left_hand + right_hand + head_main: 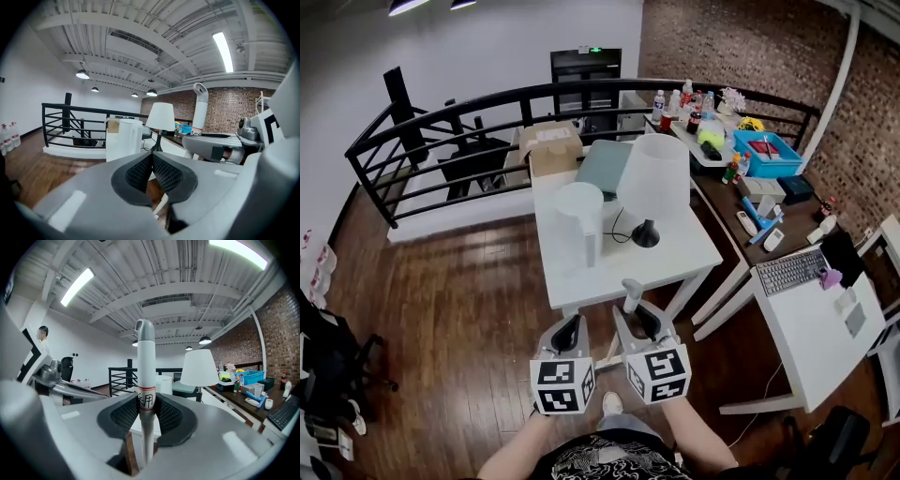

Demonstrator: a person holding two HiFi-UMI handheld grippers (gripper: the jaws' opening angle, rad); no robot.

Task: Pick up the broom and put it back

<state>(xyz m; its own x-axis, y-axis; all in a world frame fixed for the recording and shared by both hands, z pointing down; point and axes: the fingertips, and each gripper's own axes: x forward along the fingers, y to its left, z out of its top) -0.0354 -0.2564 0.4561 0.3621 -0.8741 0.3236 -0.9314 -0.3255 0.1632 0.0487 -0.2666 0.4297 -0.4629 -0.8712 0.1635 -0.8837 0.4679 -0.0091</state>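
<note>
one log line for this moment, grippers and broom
right gripper: shut on broom, handle upright | left gripper: shut, empty

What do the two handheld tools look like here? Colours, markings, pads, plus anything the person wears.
Left tool and right tool match: rounded light-grey moulded shells tapering to two jaws, lined with black cross-hatched pads. Each carries a white cube with black square markers at the rear. No cables are visible. The person wears a black top with a white print; no sleeves cover the forearms.

The white table (684,251) on the wooden floor (459,309) carries a lamp (653,176) and a white cylindrical container (579,217).
</note>
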